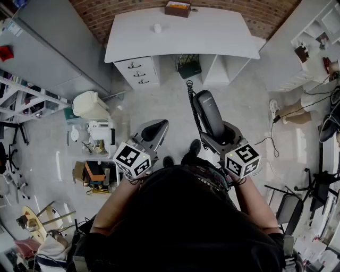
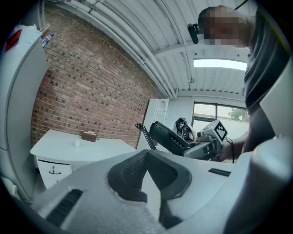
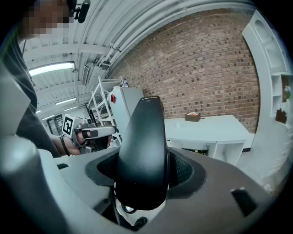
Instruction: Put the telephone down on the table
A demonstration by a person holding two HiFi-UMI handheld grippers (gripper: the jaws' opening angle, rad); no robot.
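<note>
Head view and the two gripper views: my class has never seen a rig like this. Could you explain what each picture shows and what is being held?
No robot here: a person holds a hand-held gripper in each hand. The head view comes from a camera on the person's head, looking steeply down. The other two pictures come from cameras riding on the grippers, each looking along its own jaws. The right hand-held gripper clamps a black telephone handset trailing a coiled cord. The left hand-held gripper is shut with nothing in it. Ahead stands a white table bearing a small brown box and a small white object. The handset is not on the table yet.
</note>
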